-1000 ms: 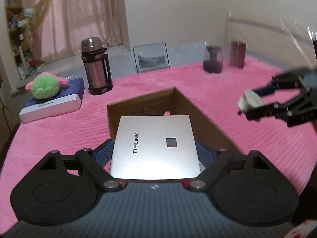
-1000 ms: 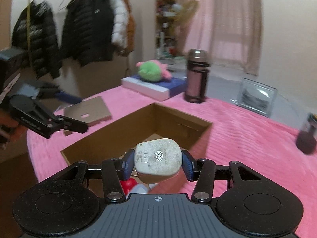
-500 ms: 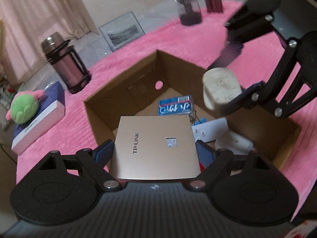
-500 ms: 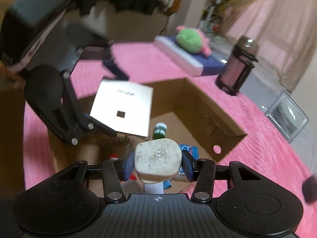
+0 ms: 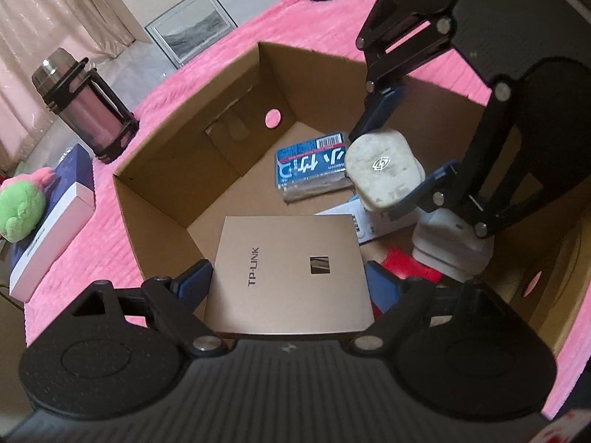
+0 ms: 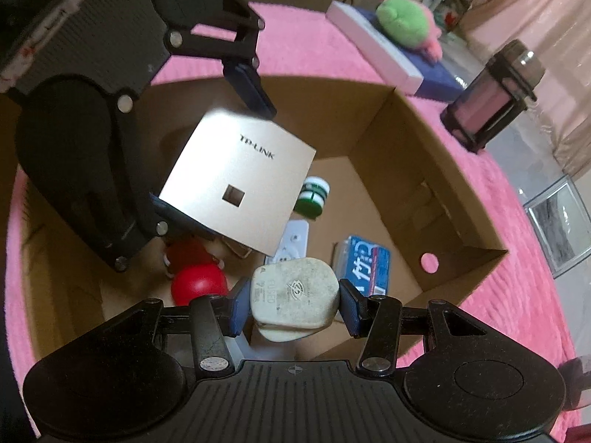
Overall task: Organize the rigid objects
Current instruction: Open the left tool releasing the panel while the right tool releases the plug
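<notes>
Both my hands are over the cardboard box (image 5: 229,85) now, tipped down into it. My left gripper (image 5: 288,280) is clamped on the flat gold TP-LINK panel (image 5: 291,269), pads pressing its two side edges, the panel hanging above the near left corner of the box floor. My right gripper (image 6: 291,304) is clamped on the white three-pin plug (image 6: 295,295), jaws closed snug on its sides, hovering above the near right part of the box. Below me the floor is already busy: a blue packet (image 5: 314,166) toward the far wall, a white adapter (image 5: 450,243) and something red (image 5: 410,269) under the plug, a green-and-white roll (image 6: 314,195) deeper in. Here is my worry: the two grippers sit very close, the right one's fingers just beside the panel's far corner, so a careless drop could knock metal on metal or jog the panel loose. That panel is held only by thin edges and looks slick, so a tilt might let it slide out early. If I let the plug go from here, it would likely land on the adapter and bounce. And the panel, released flat, could settle on top of the red thing and rock instead of lying level.
</notes>
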Action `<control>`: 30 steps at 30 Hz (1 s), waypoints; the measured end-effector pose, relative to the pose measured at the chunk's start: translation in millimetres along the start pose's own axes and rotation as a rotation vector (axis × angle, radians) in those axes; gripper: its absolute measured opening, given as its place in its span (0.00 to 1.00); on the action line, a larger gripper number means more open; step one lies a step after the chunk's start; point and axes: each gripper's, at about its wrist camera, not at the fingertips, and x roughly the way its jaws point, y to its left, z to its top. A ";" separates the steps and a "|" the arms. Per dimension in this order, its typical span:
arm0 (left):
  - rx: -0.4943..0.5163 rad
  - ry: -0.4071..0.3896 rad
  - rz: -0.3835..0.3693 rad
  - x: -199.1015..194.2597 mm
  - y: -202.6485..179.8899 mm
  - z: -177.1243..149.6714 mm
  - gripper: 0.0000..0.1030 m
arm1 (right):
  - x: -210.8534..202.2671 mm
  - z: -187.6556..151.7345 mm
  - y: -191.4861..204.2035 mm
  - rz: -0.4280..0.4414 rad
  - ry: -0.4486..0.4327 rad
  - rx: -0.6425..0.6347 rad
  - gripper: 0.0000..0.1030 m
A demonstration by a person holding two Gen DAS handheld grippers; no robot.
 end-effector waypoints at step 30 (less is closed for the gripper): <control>-0.015 0.099 -0.032 29.2 2.5 0.6 0.83 | 35.4 8.7 -0.4 0.050 0.116 0.000 0.45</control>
